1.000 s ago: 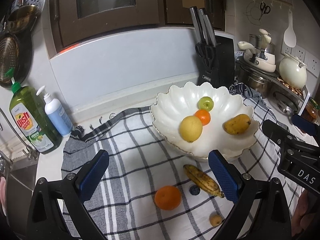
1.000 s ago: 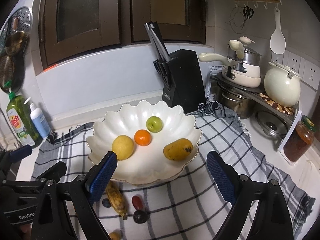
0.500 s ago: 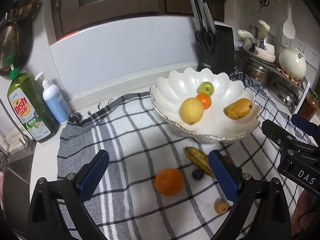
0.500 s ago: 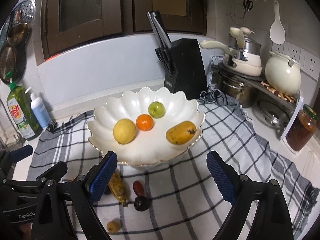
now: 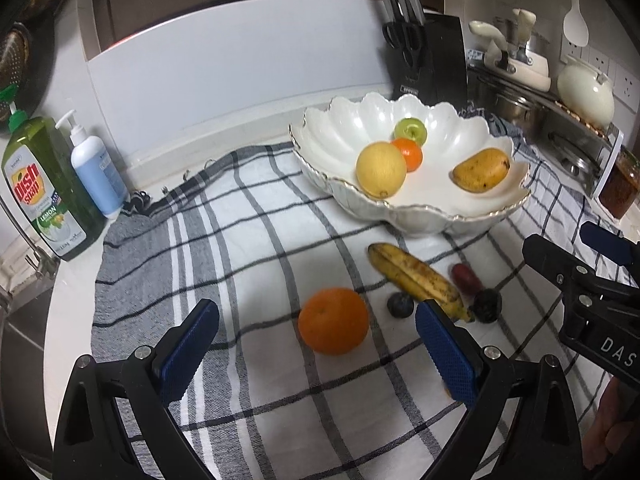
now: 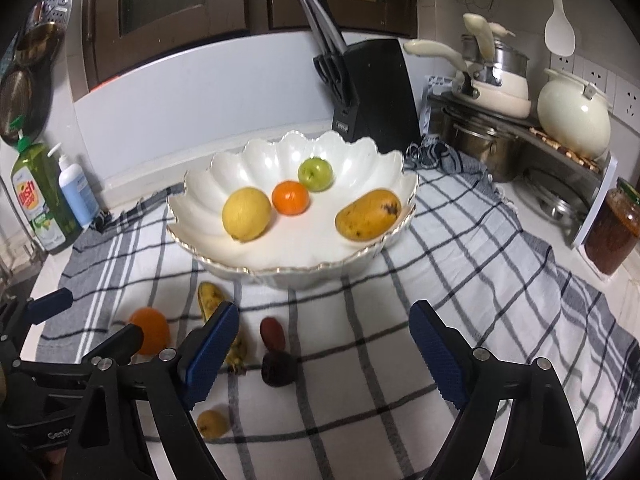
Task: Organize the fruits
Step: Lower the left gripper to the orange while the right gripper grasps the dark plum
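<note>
A white scalloped bowl (image 5: 320, 148) (image 6: 192, 236) holds a lemon (image 5: 381, 169), a small orange (image 5: 408, 154), a green apple (image 5: 410, 131) and a mango (image 5: 481, 170). On the checked cloth in front lie a large orange (image 5: 333, 320) (image 6: 150, 330), a banana (image 5: 416, 275) (image 6: 210, 294), a red date (image 5: 465, 278) (image 6: 272, 332), two dark plums (image 5: 400, 305) (image 5: 487, 305) and a small yellow fruit (image 6: 212, 423). My left gripper (image 5: 318, 354) is open and empty, just short of the large orange. My right gripper (image 6: 324, 356) is open and empty above the dark plum (image 6: 278, 368).
A dish soap bottle (image 5: 44, 188) and a pump bottle (image 5: 96, 168) stand at the left by the sink. A black knife block (image 6: 372, 96) stands behind the bowl. Pots, a kettle (image 6: 574, 114) and a jar (image 6: 612, 232) crowd the right side.
Both grippers have drawn back and lowered toward the cloth. The loose fruits in front of the bowl now show more fully. Both stay open.
</note>
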Motion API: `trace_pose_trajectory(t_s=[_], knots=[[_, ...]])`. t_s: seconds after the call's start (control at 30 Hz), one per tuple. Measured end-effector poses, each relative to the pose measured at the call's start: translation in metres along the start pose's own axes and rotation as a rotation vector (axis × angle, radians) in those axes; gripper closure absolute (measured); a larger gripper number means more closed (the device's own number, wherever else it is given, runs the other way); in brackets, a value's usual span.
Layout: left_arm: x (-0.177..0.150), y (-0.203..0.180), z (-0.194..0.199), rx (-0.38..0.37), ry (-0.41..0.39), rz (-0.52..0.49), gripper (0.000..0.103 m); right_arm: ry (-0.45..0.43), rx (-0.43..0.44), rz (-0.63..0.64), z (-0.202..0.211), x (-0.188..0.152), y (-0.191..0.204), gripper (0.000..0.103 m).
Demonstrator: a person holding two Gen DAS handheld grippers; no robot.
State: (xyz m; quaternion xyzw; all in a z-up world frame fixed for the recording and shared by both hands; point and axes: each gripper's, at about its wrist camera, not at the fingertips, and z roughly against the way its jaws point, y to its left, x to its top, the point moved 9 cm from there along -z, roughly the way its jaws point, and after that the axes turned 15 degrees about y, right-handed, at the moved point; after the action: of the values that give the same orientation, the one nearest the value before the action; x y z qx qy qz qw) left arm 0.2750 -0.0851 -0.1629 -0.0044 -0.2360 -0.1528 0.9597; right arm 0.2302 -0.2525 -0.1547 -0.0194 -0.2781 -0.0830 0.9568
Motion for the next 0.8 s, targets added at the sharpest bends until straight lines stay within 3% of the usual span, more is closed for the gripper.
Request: trace_pose_trajectory(t_s=[0.8], knots=[[-0.013,-0.005,-0.04,-0.026,0.059,-0.005,0.025,0.125,0.075,0.022,-0.043,-0.037,0.019,0.034]])
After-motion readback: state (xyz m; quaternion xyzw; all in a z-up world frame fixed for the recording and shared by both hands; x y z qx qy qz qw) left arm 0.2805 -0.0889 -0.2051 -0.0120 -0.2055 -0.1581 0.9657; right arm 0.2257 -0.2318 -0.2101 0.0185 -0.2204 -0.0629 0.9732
